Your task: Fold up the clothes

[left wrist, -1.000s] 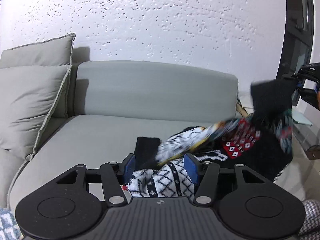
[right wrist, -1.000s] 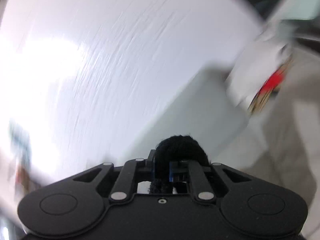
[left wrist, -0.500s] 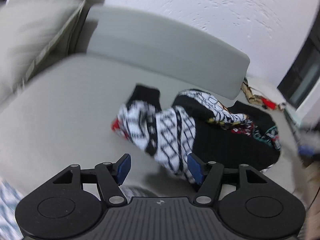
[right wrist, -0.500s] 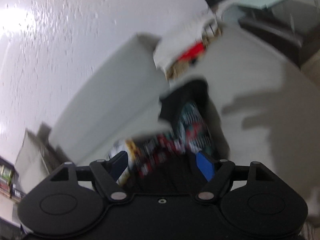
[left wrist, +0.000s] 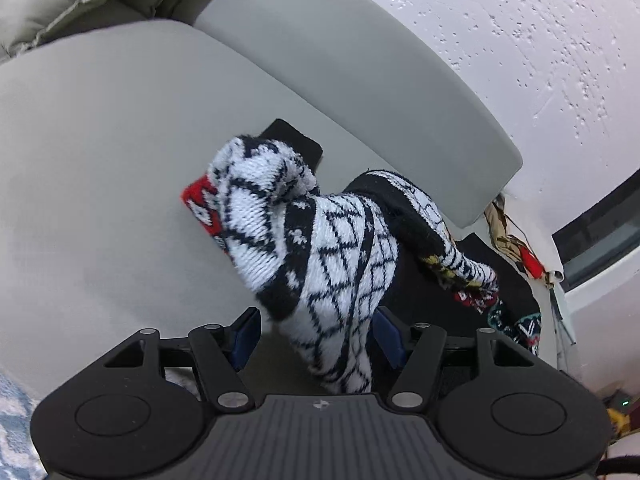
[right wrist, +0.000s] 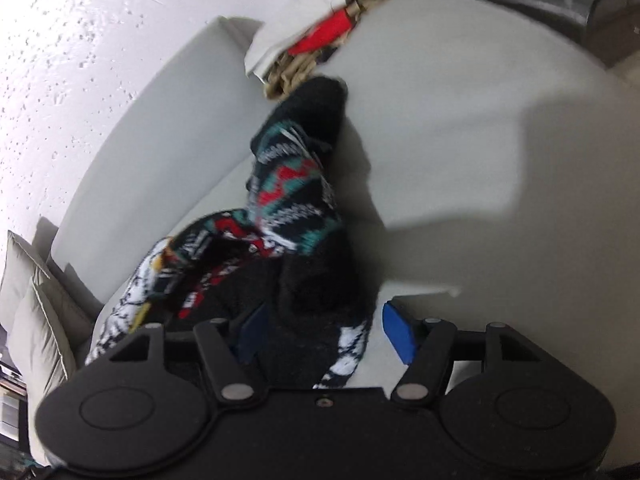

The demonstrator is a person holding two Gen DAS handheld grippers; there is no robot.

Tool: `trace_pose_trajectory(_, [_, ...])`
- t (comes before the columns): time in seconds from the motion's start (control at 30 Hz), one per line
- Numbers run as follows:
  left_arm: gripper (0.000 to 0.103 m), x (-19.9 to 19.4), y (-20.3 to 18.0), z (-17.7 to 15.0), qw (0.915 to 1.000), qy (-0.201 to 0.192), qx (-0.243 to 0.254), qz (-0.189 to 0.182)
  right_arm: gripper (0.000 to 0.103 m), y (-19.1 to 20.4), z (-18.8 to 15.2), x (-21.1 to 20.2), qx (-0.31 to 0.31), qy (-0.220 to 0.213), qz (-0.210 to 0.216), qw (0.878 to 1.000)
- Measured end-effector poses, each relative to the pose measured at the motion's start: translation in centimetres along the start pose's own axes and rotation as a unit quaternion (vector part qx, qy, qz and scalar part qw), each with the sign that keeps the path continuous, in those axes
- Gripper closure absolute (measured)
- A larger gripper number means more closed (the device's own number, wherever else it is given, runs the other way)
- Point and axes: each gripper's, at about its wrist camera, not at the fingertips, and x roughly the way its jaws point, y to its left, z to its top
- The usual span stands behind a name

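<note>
1. A patterned knit sweater (left wrist: 332,248) is lying bunched in a heap on the seat of a grey sofa (left wrist: 100,140), near the backrest, with one black-and-white sleeve trailing toward the near edge.

2. The left gripper (left wrist: 316,334) is pointing down at that sleeve; its jaws are closing around the fabric, which is passing between the blue pads (left wrist: 244,334), though neither pad is visibly pressing on it yet.

3. The right gripper (right wrist: 324,334) is angling down over the darker end of the garment, where black knit with red and teal bands (right wrist: 300,200) is rising in a ridge. Its jaws are also closing, with black fabric lying between them against the left pad and the right pad (right wrist: 398,334) standing clear.

4. A second pile of cloth with a red patch (right wrist: 320,36) is sitting at the far end of the seat, just beyond the sweater.

5. Judged from here, the fold has not started, since the garment is crumpled rather than spread flat.

6. The risk is a grip on several stacked layers at once, likely because the sleeve is doubled over itself; lifting would then be dragging the whole heap instead of opening it.

7. A shallow pinch on thick, springy knit could also be slipping free mid-lift.
</note>
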Motion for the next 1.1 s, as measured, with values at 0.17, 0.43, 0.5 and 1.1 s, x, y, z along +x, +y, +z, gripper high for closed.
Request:
trace_pose_trajectory(0.17, [0.057,2.5,-0.2,0.7,0.9992,0.027,0.028,0.012,0.033,1.4,0.0,2.9,-0.119,0.017,0.027,0.992])
trace_pose_trajectory(0.43, [0.093,1.3,-1.5,1.1,0.997,0.033,0.069,0.013,0.084,3.7,-0.3,1.5,-0.15,0.056,0.064,0.985])
trace_pose_trajectory(0.5, [0.094,-0.2,-2.8,2.4,0.9963,0.031,0.08,0.0,0.085,4.6,0.0,-0.7,-0.108,0.052,0.091,0.989])
trace_pose_trajectory(1.1, [0.095,-26.4,-17.4,13.6,0.9374,-0.279,0.094,-0.187,0.087,15.0,9.2,-38.5,-0.013,-0.288,0.297,0.91])
